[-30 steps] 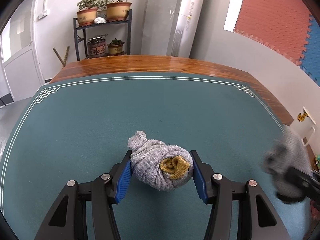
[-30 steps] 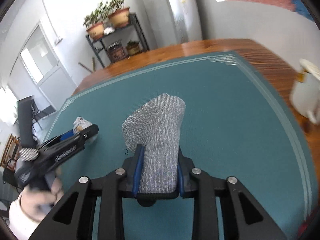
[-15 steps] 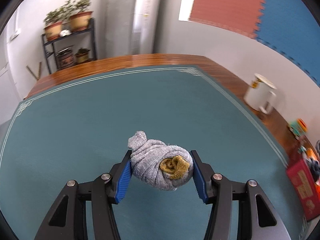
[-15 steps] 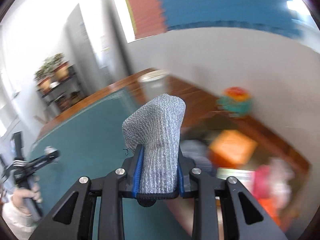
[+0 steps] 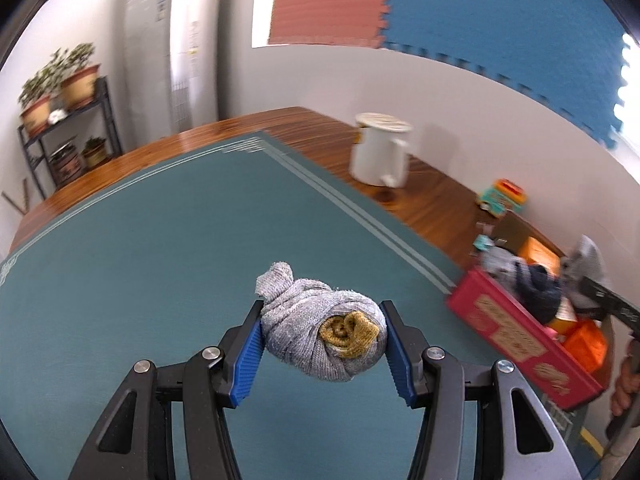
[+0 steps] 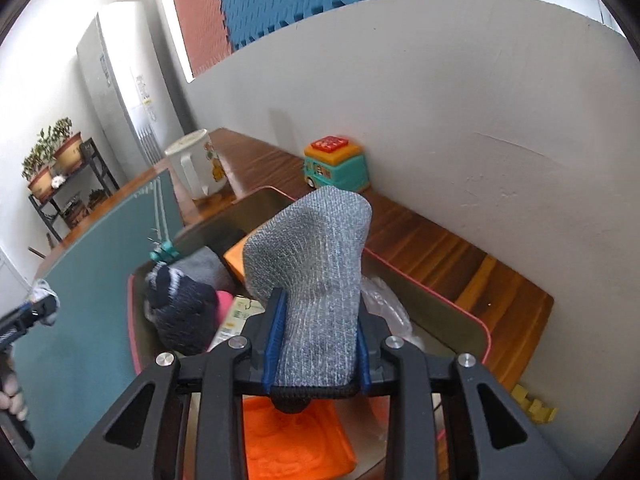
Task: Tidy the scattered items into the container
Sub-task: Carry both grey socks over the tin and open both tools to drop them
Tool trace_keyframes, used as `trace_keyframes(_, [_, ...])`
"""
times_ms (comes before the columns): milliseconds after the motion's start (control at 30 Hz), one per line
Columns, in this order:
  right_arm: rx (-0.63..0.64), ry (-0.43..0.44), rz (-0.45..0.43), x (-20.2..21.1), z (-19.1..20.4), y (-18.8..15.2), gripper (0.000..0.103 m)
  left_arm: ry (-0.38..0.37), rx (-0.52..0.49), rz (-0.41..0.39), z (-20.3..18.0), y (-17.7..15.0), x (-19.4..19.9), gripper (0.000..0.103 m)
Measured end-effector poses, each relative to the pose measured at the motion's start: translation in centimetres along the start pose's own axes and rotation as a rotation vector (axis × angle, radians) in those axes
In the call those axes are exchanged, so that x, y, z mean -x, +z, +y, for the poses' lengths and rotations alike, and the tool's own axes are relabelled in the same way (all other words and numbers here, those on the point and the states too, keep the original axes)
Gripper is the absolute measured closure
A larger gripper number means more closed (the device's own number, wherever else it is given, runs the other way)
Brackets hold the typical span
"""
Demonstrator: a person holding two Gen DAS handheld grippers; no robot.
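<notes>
Two knitted socks carried toward the red box at the tabletop's edge

The left gripper (image 5: 322,346) pinched a rolled grey sock ball (image 5: 320,330), ribbed and lumpy with a mustard cuff tucked in, above the teal mat (image 5: 160,240). The right gripper (image 6: 316,344), jaws easing apart, had a flat grey waffle-knit sock (image 6: 312,264) upright between its blue ridged pads, over the red-rimmed rectangular box (image 6: 448,304) holding a dark sock bundle (image 6: 184,312) and orange cloth (image 6: 296,440)

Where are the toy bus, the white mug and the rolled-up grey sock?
Teal and orange plastic toy bus (image 6: 335,169): right wrist view, on its teal side.
White ceramic mug (image 5: 379,155): left wrist view, on its body.
Rolled-up grey sock with mustard cuff (image 5: 308,330): left wrist view, on the grey knit.
</notes>
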State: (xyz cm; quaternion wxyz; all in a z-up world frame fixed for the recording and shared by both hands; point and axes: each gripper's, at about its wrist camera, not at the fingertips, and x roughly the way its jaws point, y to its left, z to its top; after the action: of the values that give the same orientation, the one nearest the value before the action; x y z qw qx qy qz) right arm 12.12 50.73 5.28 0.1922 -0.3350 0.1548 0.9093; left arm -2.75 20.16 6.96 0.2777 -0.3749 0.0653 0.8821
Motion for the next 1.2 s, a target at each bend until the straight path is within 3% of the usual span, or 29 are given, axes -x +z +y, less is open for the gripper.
trace_keyframes(133, [0.059,-0.032,0.003,-0.6,-0.3,-0.6,0.069,-0.034,-0.035,0.014,-2.9,-0.1,0.1,0.046])
trace_keyframes(267, [0.038,0.029,-0.017,0.2,-1.2,-0.9,0.062,-0.084,-0.061,0.029,-5.6,-0.1,0.2,0.046])
trace_keyframes(367, [-0.008,0.073,-0.056,1.4,-2.2,-1.4,0.032,-0.116,-0.090,0.022,-7.8,0.1,0.4,0.046])
trace_keyframes(400, [-0.021,0.079,-0.085,2.2,-2.5,-1.5,0.027,-0.128,-0.101,0.021,-8.6,0.2,0.3,0.046])
trace_keyframes(600, [-0.054,0.091,-0.219,6.3,-3.4,-2.1,0.025,-0.218,-0.188,0.029,-14.1,0.2,-0.2,0.046])
trace_keyframes(800, [-0.089,0.096,-0.236,8.0,-4.3,-3.2,0.025,-0.323,-0.260,0.065,-18.8,-0.6,-0.8,0.044])
trace_keyframes(867, [-0.101,0.100,-0.238,8.2,-4.6,-3.5,0.025,-0.347,-0.267,0.087,-19.8,-1.0,-1.4,0.037])
trace_keyframes(933, [-0.113,0.104,-0.238,8.2,-4.8,-3.7,0.025,-0.353,-0.267,0.099,-20.3,-1.3,-1.9,0.031])
trace_keyframes(1100, [-0.136,0.118,-0.228,8.0,-5.0,-4.2,0.025,-0.344,-0.250,0.094,-19.6,-1.6,-2.0,0.031])
trace_keyframes(1200, [-0.130,0.125,-0.211,7.9,-4.7,-4.6,0.025,-0.298,-0.248,0.056,-18.5,-1.5,-1.2,0.031])
